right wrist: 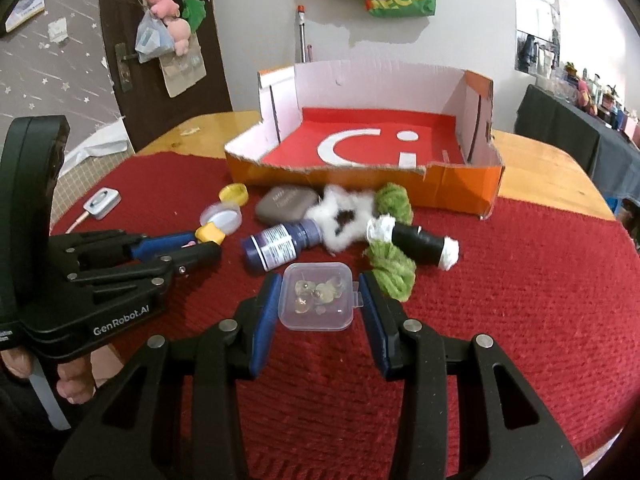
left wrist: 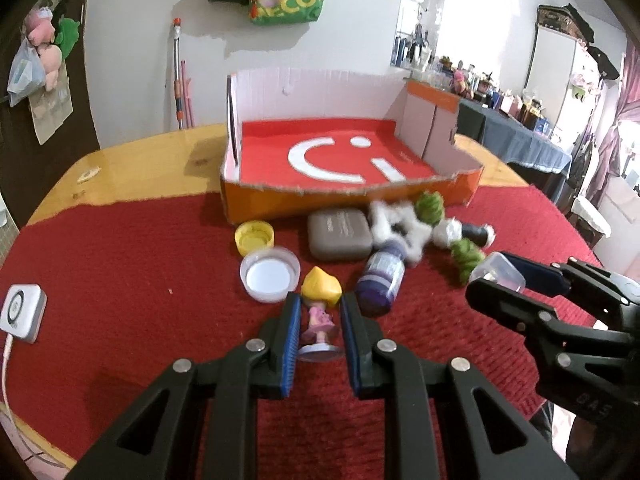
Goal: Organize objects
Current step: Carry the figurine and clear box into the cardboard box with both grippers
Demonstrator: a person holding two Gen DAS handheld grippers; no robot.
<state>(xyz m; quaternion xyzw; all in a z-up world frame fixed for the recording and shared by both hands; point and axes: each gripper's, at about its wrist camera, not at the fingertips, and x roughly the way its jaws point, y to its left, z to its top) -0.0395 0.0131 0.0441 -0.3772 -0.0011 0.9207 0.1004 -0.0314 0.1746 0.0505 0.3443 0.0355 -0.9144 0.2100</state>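
An open orange cardboard box (left wrist: 464,192) with a red floor stands at the back of the table; it also shows in the right wrist view (right wrist: 460,188). My left gripper (left wrist: 318,312) is open, its fingers on either side of a small doll (left wrist: 320,300) with yellow hair and a pink dress. It shows from the side in the right wrist view (right wrist: 204,246). My right gripper (right wrist: 318,286) is open around a small clear plastic case (right wrist: 318,300) holding beads. In the left wrist view the right gripper (left wrist: 500,280) sits at the right with the case (left wrist: 498,270).
On the red mat lie a yellow cap (left wrist: 254,236), a white lid (left wrist: 270,274), a grey case (left wrist: 340,234), a dark blue bottle (left wrist: 380,280), a white fluffy star (left wrist: 394,224), green yarn (right wrist: 394,268) and a black spool (right wrist: 420,240). A white device (left wrist: 20,312) lies far left.
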